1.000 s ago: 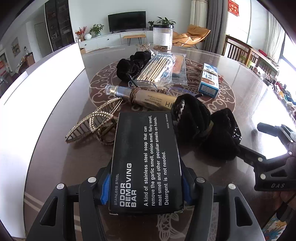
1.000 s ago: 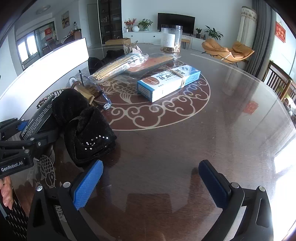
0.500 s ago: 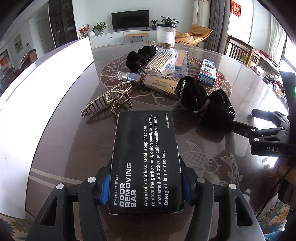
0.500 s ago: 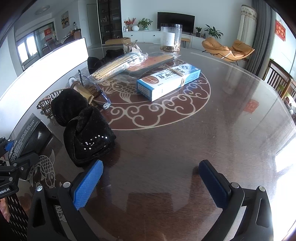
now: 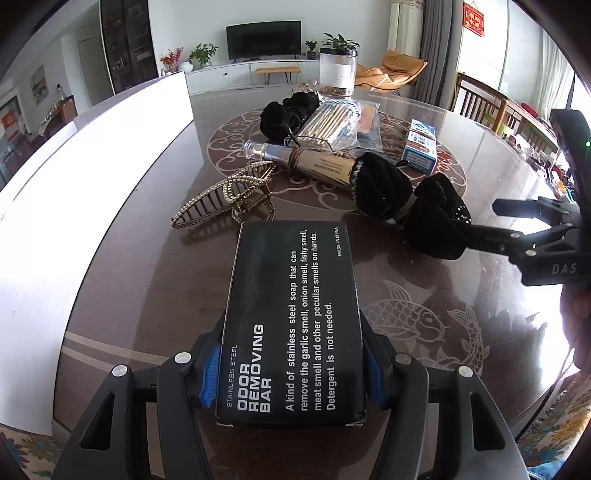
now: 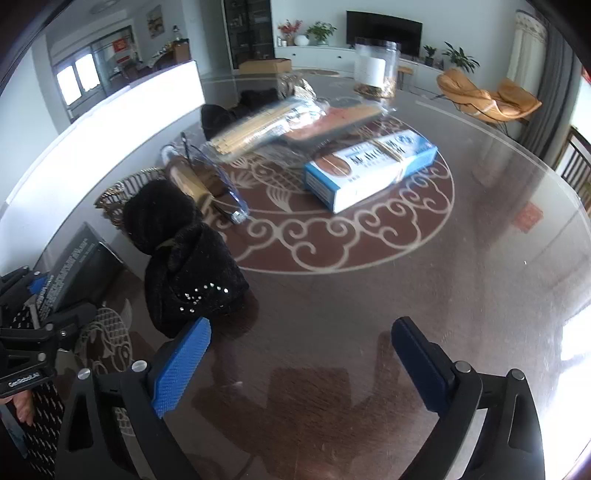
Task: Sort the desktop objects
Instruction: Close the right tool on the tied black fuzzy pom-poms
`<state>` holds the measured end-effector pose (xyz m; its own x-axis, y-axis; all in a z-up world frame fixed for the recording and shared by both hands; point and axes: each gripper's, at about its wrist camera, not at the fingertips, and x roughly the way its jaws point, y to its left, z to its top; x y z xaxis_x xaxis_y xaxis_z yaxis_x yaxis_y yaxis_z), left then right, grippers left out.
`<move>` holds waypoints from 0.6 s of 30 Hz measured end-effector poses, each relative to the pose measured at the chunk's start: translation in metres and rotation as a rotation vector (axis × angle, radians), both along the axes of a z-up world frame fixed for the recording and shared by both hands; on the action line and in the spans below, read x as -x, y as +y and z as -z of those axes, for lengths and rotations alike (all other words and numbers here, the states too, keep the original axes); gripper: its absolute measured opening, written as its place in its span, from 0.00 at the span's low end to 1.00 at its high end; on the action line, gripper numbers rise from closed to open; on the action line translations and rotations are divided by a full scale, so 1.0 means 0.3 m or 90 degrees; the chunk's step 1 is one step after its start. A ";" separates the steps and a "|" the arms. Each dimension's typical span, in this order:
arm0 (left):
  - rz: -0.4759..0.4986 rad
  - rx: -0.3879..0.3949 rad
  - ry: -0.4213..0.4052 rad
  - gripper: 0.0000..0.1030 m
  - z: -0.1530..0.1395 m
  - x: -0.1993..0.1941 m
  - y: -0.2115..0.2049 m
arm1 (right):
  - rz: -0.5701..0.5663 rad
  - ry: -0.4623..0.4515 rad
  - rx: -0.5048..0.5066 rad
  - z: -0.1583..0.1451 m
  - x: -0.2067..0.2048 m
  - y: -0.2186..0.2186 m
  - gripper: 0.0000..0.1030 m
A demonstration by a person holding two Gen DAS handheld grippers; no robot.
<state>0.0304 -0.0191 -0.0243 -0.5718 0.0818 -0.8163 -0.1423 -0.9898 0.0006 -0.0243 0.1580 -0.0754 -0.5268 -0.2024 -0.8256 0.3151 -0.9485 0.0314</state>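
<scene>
Left gripper [image 5: 290, 373] pinches the black rectangular cardboard soap box [image 5: 295, 317] near the glossy brown round table [image 6: 424, 280] edge; right gripper [image 6: 303, 363], jaws spread but just narrowing, empty, over bare tabletop beside the black velvet hair bow [image 6: 184, 258].

A home living and dining room is shown. A flat television [image 5: 263, 40] is mounted above a long white sideboard [image 5: 236, 75], with potted plants [image 5: 201, 55] and a flower vase [image 5: 170, 61] set on it. An orange lounge chair [image 6: 487, 98] is placed by grey floor-length curtains [image 5: 439, 51]. Wooden dining chairs [image 5: 476, 107] are seen at the edge of a large round glass-topped desk [image 6: 424, 258] decorated with scroll and fish motifs. A dark glass-fronted cabinet [image 5: 127, 44] is seen against the far wall. A red hanging ornament [image 5: 474, 17] is seen on the wall.
</scene>
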 end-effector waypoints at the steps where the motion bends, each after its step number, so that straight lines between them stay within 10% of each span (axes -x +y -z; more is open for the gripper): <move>1: -0.003 -0.003 -0.001 0.58 -0.001 0.000 -0.009 | -0.030 0.016 0.000 -0.028 0.004 -0.020 0.94; 12: -0.032 -0.057 -0.006 0.57 -0.007 -0.002 -0.079 | -0.255 -0.050 -0.072 -0.032 0.108 -0.308 0.90; 18: -0.040 -0.069 -0.007 0.56 -0.008 0.005 -0.095 | -0.303 -0.093 -0.082 0.015 0.099 -0.396 0.37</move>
